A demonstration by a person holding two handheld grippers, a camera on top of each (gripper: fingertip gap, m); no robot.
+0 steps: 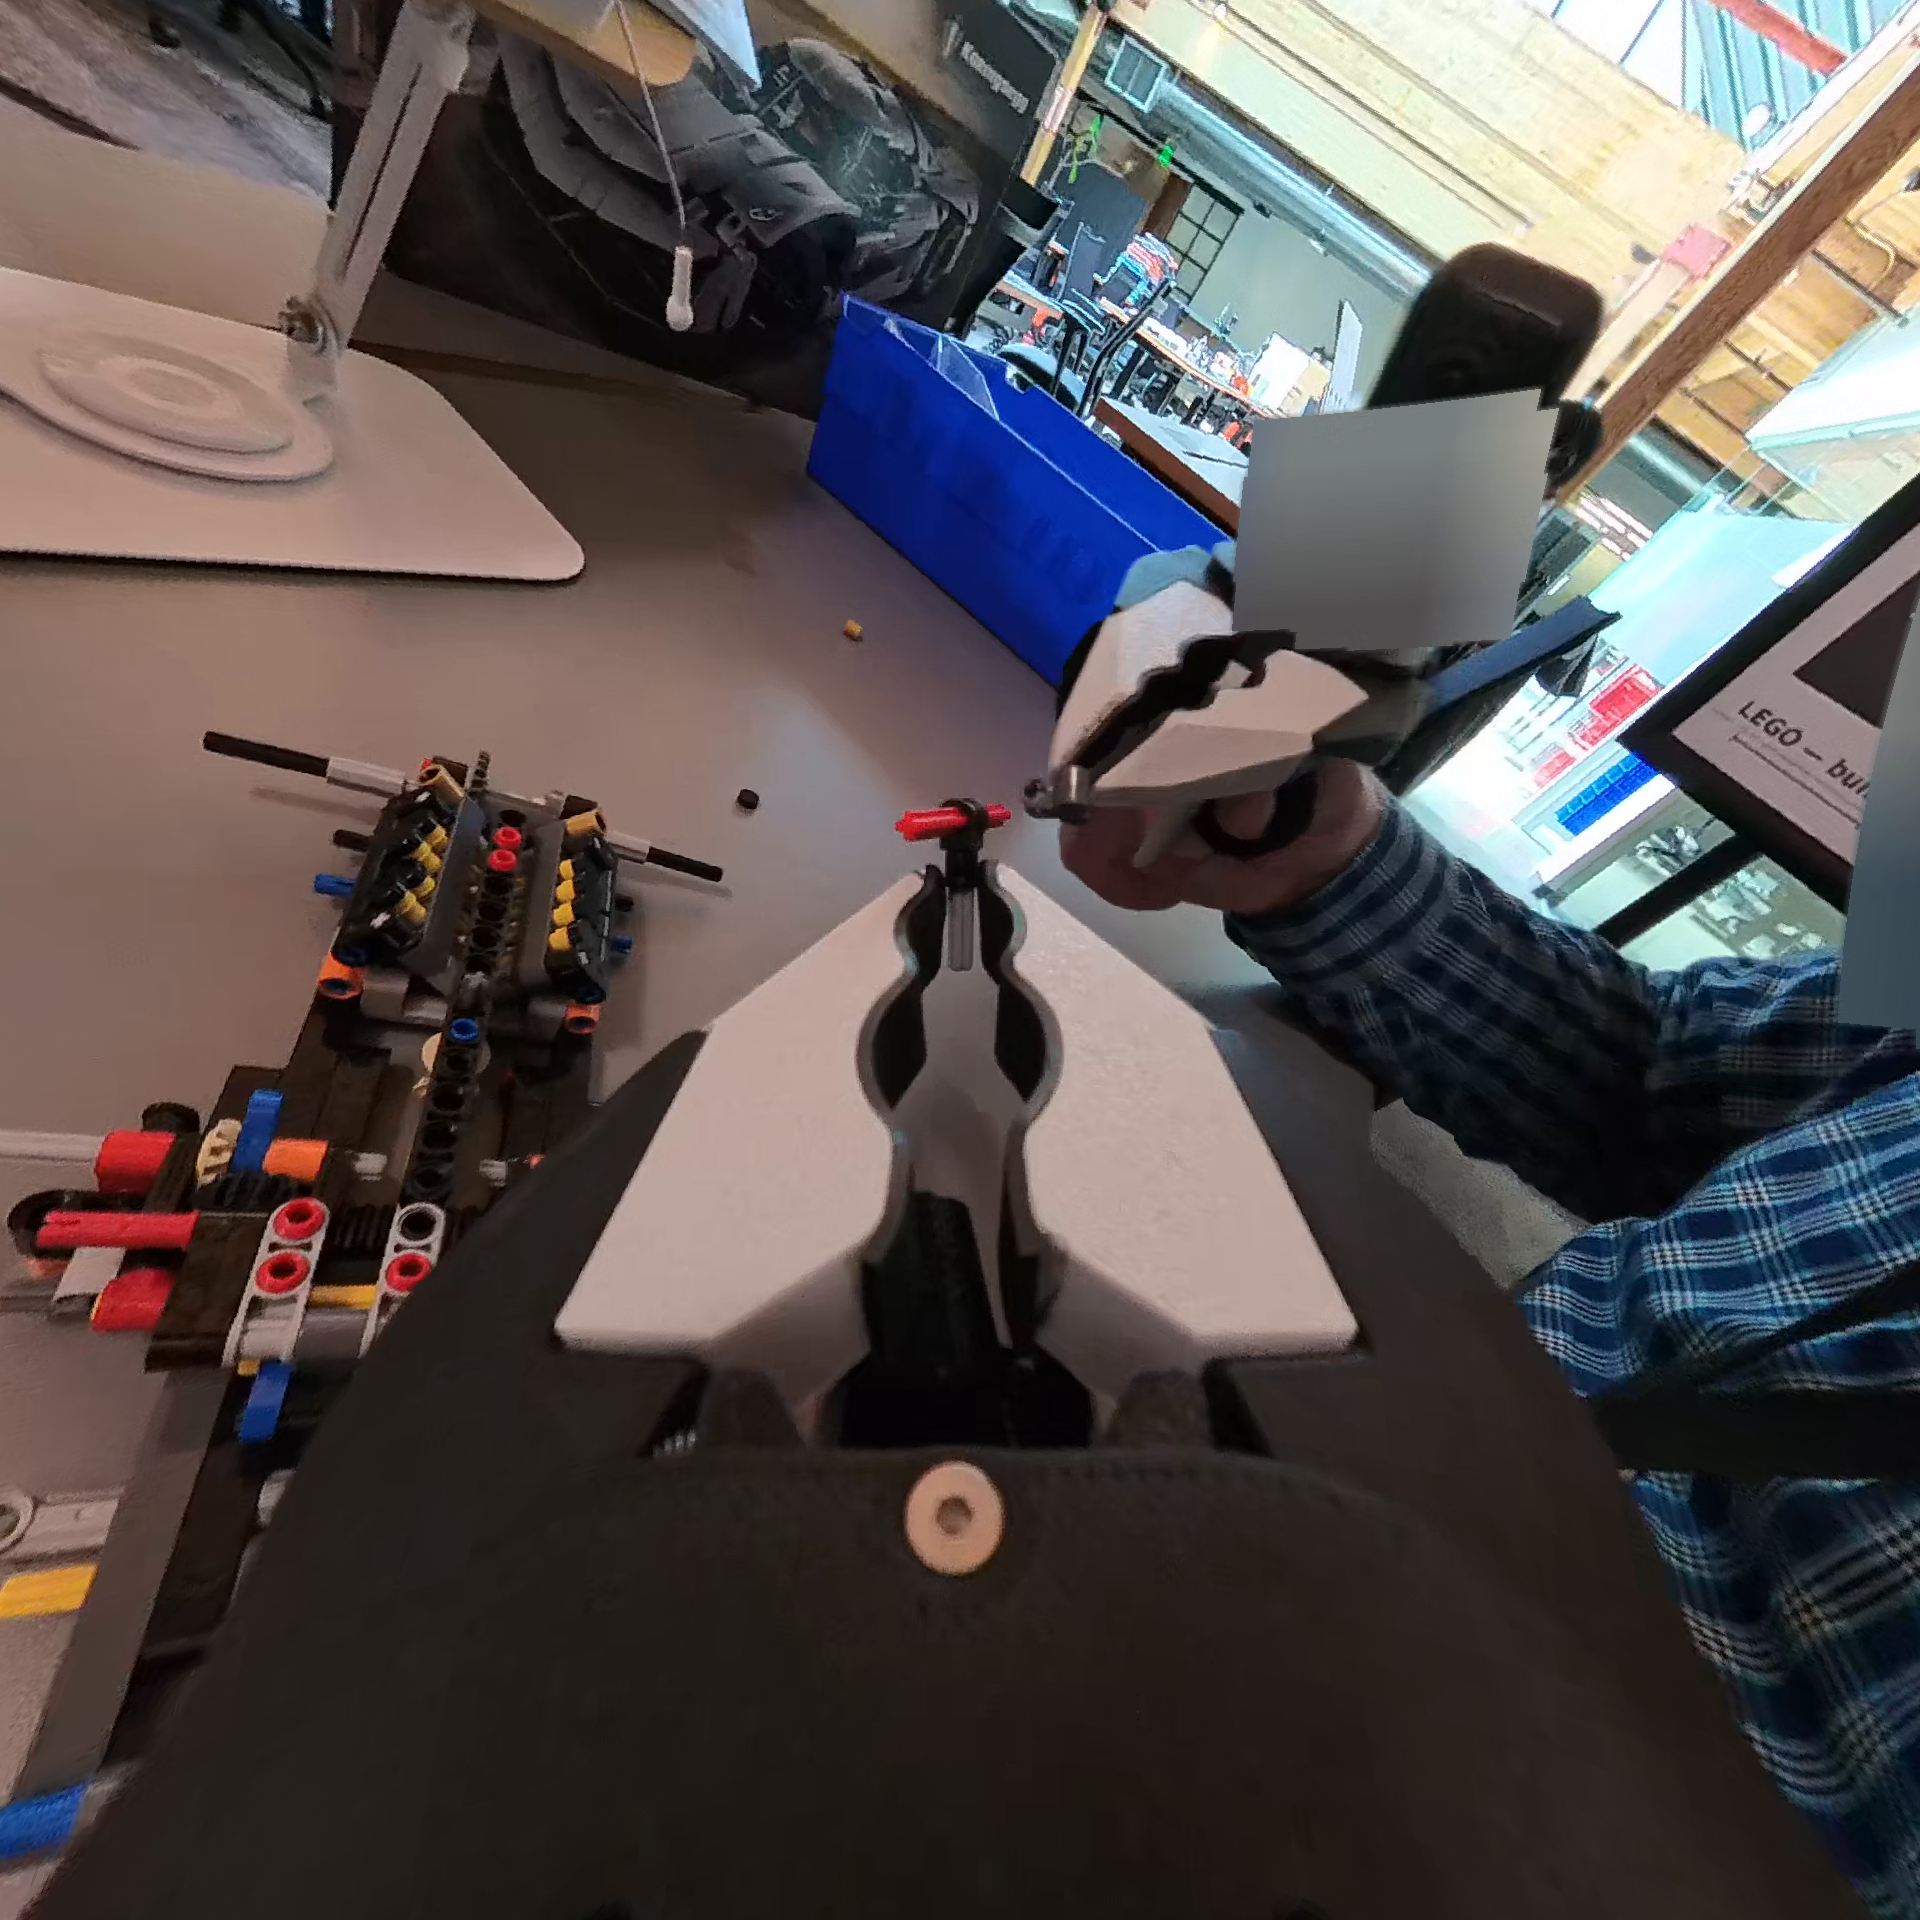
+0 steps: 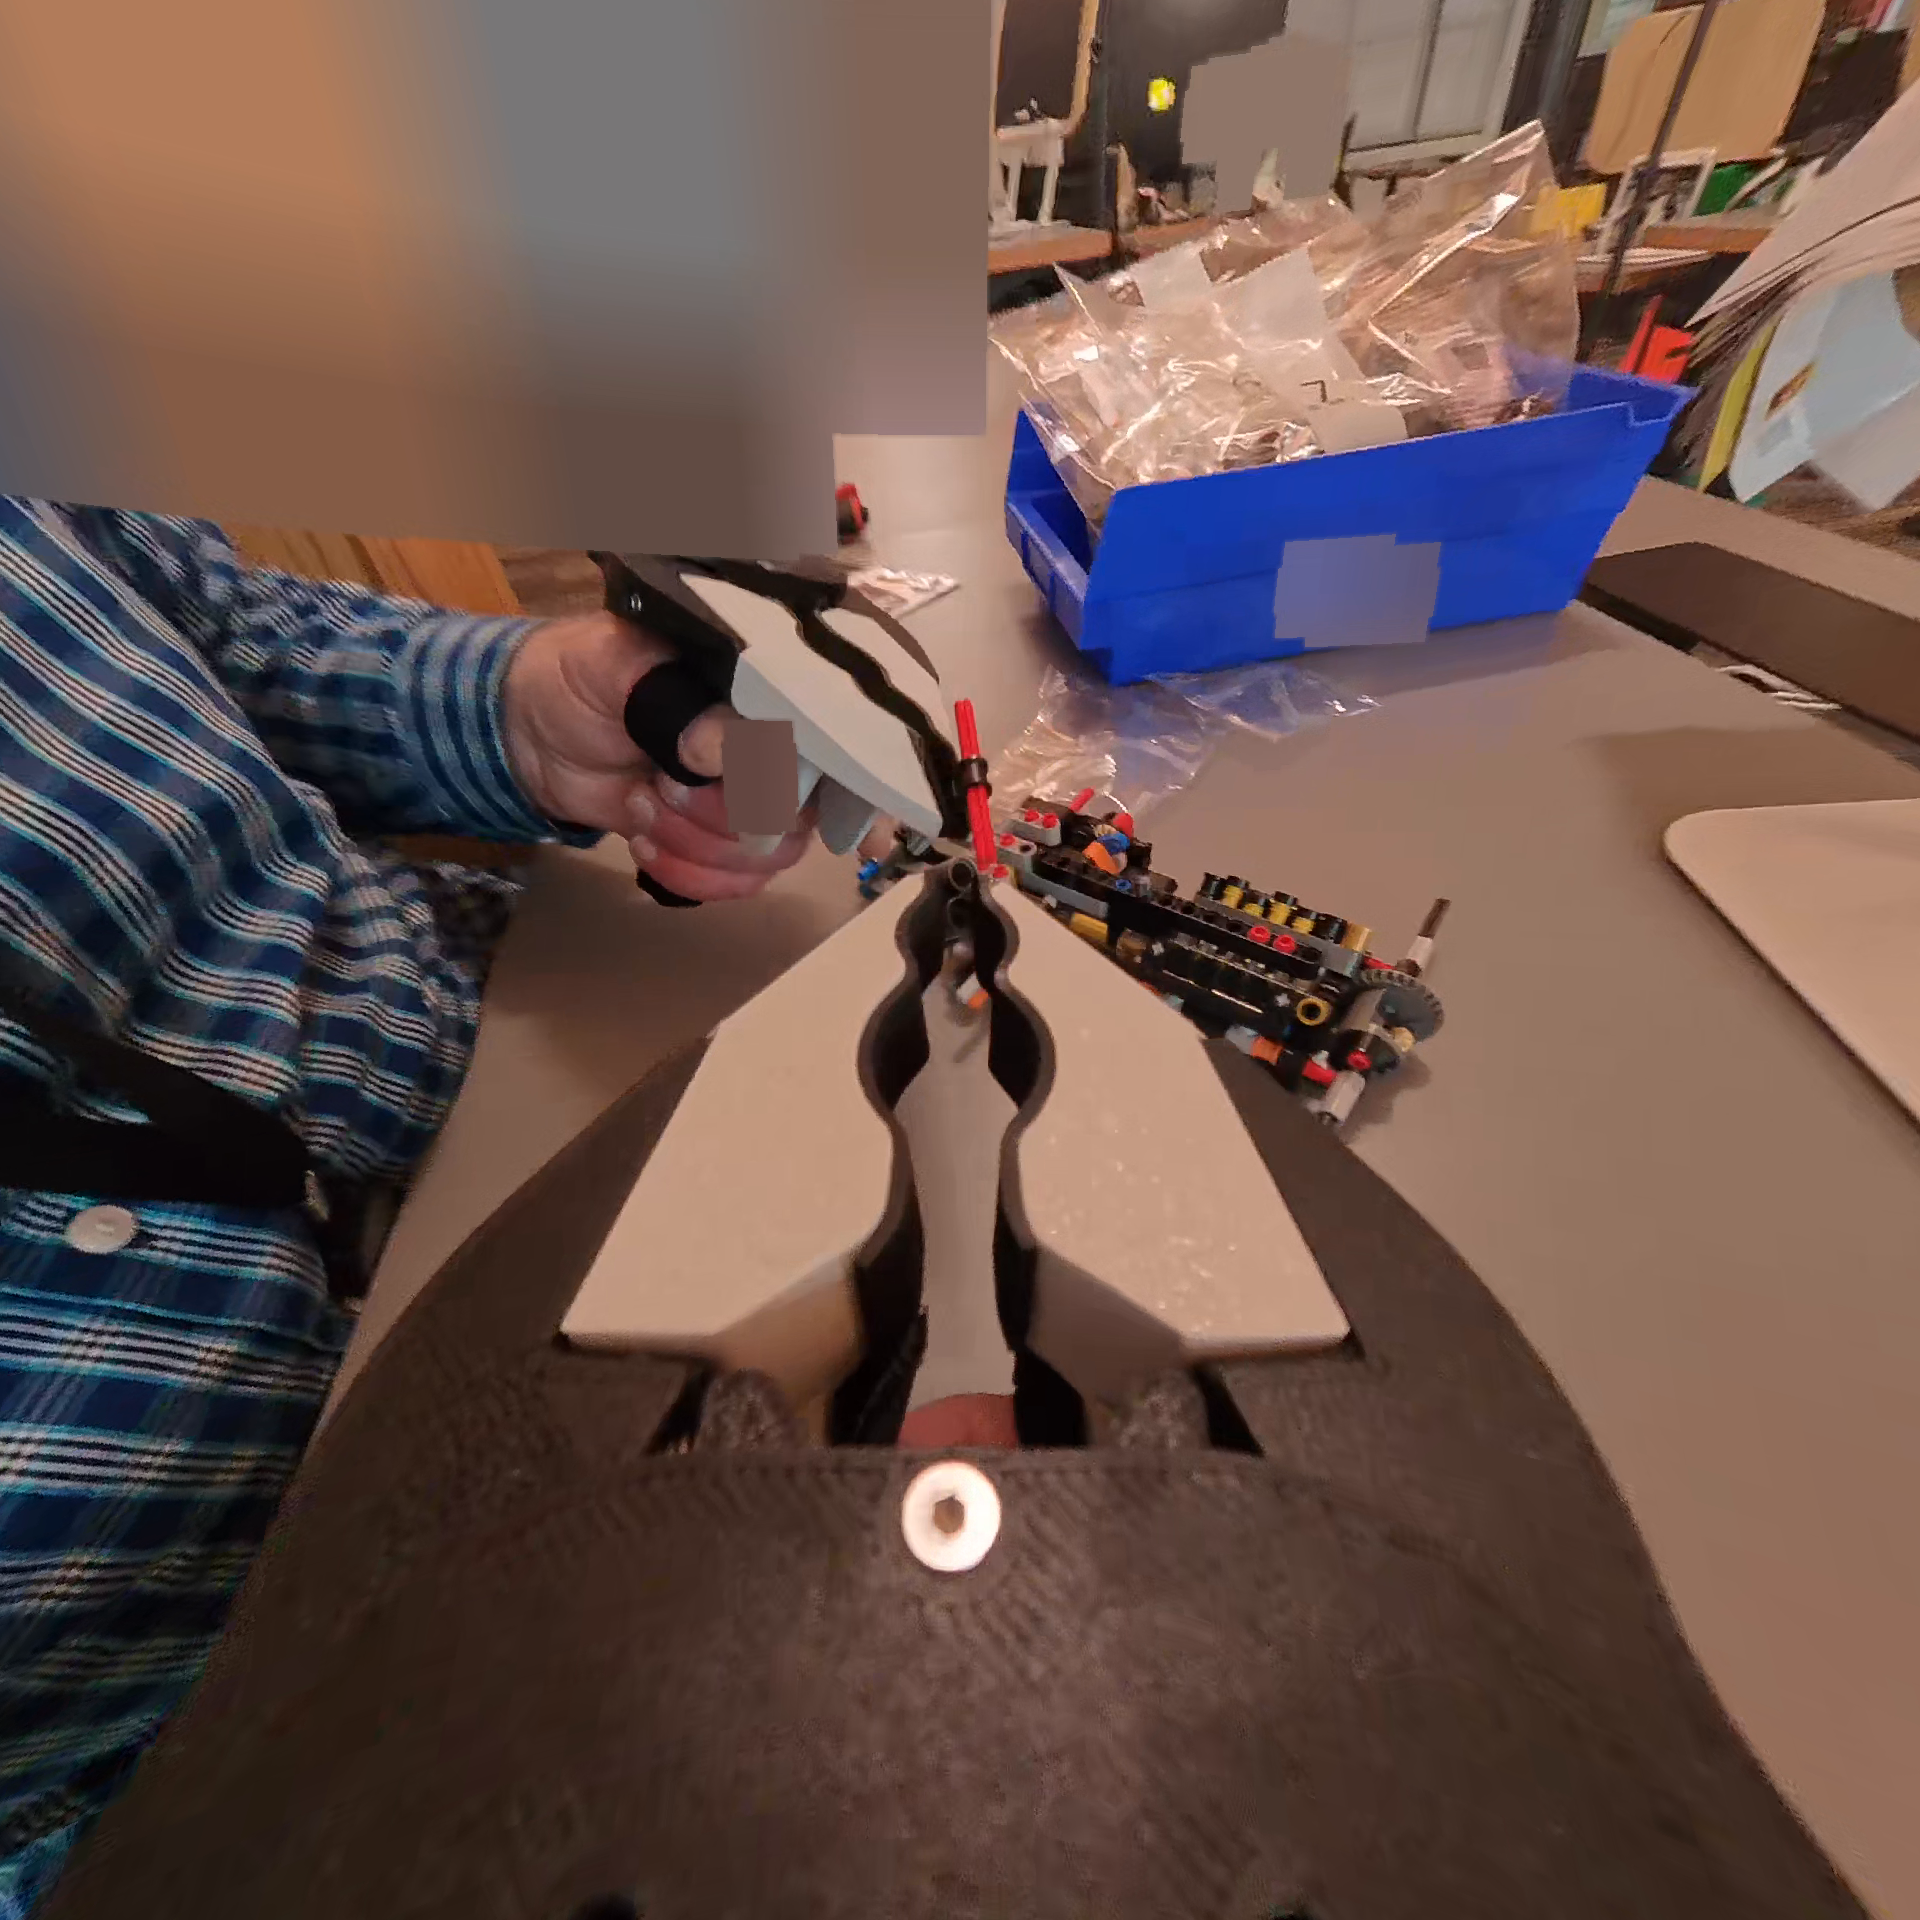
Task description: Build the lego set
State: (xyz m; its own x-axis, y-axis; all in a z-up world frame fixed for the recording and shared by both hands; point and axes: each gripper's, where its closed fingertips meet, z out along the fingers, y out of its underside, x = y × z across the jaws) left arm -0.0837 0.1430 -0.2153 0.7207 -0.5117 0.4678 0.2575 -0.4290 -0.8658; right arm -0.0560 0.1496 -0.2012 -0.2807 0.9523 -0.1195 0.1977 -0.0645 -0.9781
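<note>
The build is partway. A long chassis [image 1: 416,1049] of black beams with red, yellow, blue and orange pins lies flat on the tabletop [image 1: 727,675], black axles sticking out at its far end. It looks well advanced, yet no wheels or body panels show on it, so much is judged left.

The step in hand is a small sub-assembly held in the air, clear of the chassis. The left gripper [image 1: 961,894] has its jaws closed on a grey pin that carries a black connector [image 1: 961,831], with a red axle [image 1: 951,821] run crosswise through it. The right gripper [image 2: 961,894] has its jaws pinched on a small dark piece [image 2: 958,883] at the very tips; what kind of piece is too small to tell. In the left view that piece sits just beside one end of the red axle, apart from it, so the join is not yet made.

A blue bin [image 2: 1195,582] behind holds several clear bags [image 2: 1299,343], which suggests many parts remain. Two loose bits [image 1: 747,799] lie on the tabletop.
</note>
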